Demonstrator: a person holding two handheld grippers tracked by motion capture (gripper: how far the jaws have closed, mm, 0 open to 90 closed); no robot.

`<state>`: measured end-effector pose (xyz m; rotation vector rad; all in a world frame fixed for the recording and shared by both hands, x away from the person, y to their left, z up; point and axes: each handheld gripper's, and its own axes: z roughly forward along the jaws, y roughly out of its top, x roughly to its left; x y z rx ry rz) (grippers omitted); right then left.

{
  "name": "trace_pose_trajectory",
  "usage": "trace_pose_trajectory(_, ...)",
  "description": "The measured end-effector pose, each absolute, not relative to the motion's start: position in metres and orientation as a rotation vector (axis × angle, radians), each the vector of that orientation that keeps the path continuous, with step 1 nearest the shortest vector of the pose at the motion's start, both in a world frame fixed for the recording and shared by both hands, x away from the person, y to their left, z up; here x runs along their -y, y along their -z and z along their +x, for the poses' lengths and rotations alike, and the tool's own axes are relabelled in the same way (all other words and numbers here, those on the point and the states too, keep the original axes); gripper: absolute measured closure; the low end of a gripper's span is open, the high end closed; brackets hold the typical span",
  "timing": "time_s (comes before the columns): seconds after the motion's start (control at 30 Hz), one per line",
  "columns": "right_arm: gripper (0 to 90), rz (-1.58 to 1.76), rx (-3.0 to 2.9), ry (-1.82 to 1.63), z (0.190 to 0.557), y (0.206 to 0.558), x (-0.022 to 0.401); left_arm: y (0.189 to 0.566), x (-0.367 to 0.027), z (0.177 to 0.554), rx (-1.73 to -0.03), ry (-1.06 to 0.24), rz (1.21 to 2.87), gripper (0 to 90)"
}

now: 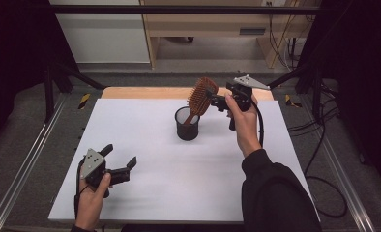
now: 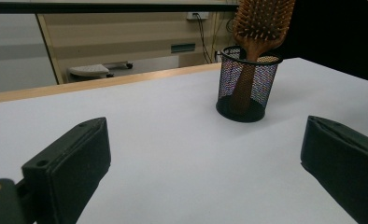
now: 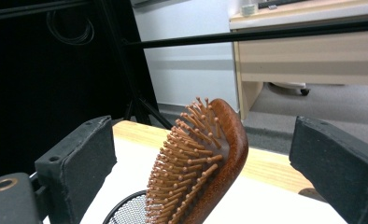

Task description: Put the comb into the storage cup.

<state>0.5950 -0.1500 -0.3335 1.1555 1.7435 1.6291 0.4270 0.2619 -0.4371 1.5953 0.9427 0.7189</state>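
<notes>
Wooden hairbrush (image 1: 201,96) stands handle-down, tilted, in the mesh cup (image 1: 187,124) mid-worktop; right gripper (image 1: 214,101) jaws apart astride its head, left gripper (image 1: 118,159) jaws apart, idle; brush likely light, stiff, smooth-backed, best pinched across the head's edges, clear of bristles.

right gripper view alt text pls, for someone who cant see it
A wooden hairbrush leans between the open right tongs, its handle down in a black mesh cup on a white table. A desk and dark frame stand behind.

Even overhead light; dark surroundings; near jaws slightly blurred
</notes>
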Motion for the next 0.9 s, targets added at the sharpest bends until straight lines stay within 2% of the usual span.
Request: trace_pose_trajectory(0.9, 4.3, 1.013, -1.620, -1.540, 0.584, 0.329, 0.158, 0.437, -0.261, 0.427, -0.938, -0.716, 1.597, 1.6)
